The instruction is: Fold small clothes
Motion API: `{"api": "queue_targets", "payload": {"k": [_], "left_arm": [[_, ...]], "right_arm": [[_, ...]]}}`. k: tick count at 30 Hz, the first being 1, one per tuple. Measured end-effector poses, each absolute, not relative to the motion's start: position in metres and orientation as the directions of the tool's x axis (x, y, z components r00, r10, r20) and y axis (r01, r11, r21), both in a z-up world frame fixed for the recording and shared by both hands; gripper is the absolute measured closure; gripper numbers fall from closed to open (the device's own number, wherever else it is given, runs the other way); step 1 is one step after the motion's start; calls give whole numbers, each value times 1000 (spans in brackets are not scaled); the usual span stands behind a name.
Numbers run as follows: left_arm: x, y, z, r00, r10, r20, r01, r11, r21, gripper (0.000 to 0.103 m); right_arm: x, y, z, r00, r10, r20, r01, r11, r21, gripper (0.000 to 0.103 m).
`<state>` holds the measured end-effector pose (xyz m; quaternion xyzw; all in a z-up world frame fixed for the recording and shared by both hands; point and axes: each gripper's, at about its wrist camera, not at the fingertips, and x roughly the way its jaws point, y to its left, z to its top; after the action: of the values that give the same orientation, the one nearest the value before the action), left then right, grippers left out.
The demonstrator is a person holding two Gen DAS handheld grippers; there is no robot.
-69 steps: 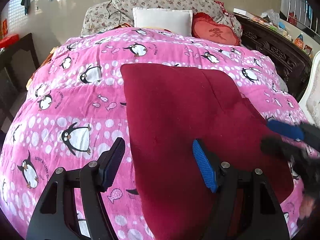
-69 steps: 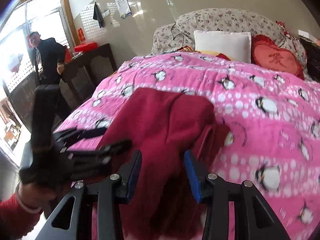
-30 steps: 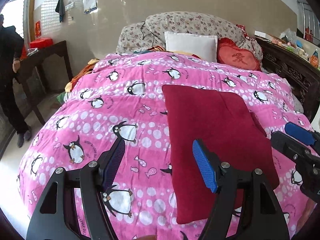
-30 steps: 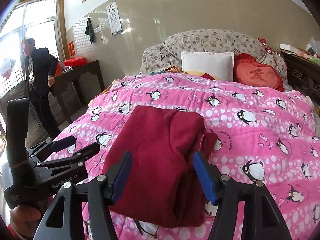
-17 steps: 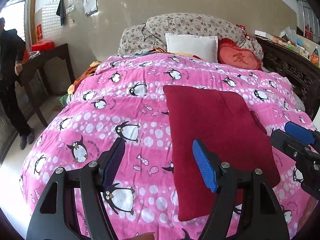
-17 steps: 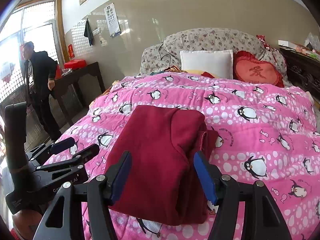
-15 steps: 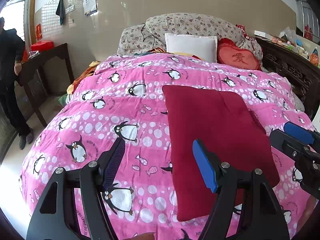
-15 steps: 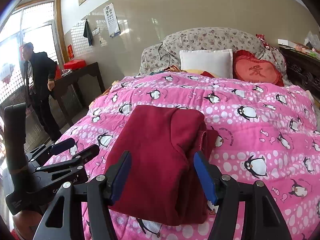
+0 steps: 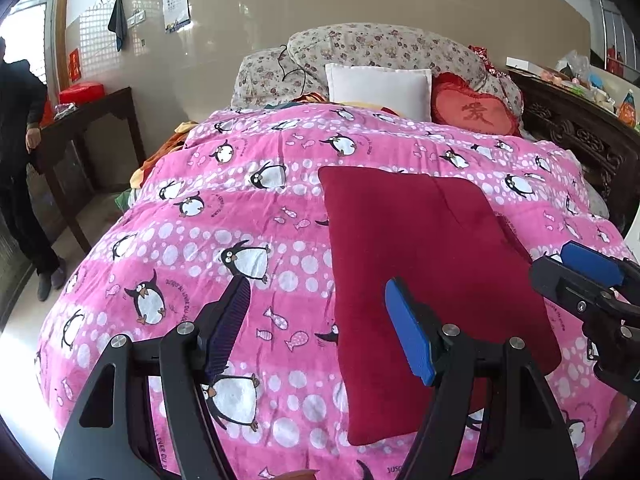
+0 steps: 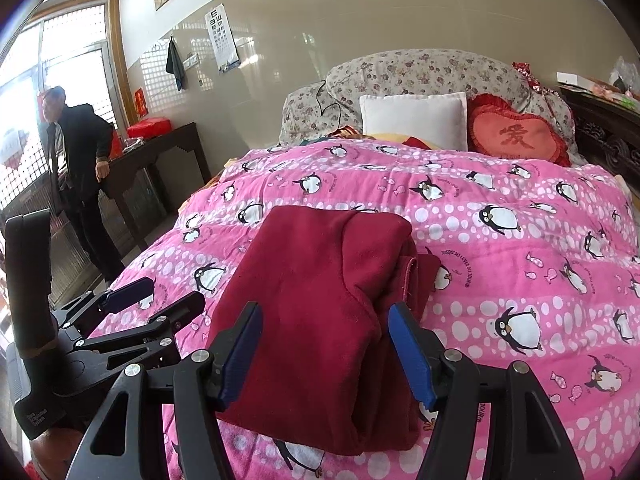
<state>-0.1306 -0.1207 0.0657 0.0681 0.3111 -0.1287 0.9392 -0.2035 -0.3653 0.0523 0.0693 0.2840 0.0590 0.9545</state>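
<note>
A dark red garment lies folded into a rectangle on the pink penguin quilt. In the right wrist view the garment shows a folded edge on its right side. My left gripper is open and empty, held above the quilt just left of the garment's near edge. My right gripper is open and empty, held above the garment's near end. Each gripper shows in the other's view: the right gripper at the garment's right, the left gripper at its left.
A white pillow, a red heart cushion and floral pillows lie at the bed's head. A dark wooden table and a man in black stand to the left. A carved dark headboard runs along the right.
Both grippers have drawn back and up from the garment since 2.3 s ago and are open. Over the last second the views hardly change.
</note>
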Motion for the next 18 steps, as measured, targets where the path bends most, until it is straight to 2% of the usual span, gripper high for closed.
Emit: {"api": "queue_targets", "payload": {"k": [18], "left_arm": [[-131,-122,63,769,-201,-607,285,957,45,32]], "right_arm": [[-201,-360,51,829,152,-539,-74,984,164,40]]}}
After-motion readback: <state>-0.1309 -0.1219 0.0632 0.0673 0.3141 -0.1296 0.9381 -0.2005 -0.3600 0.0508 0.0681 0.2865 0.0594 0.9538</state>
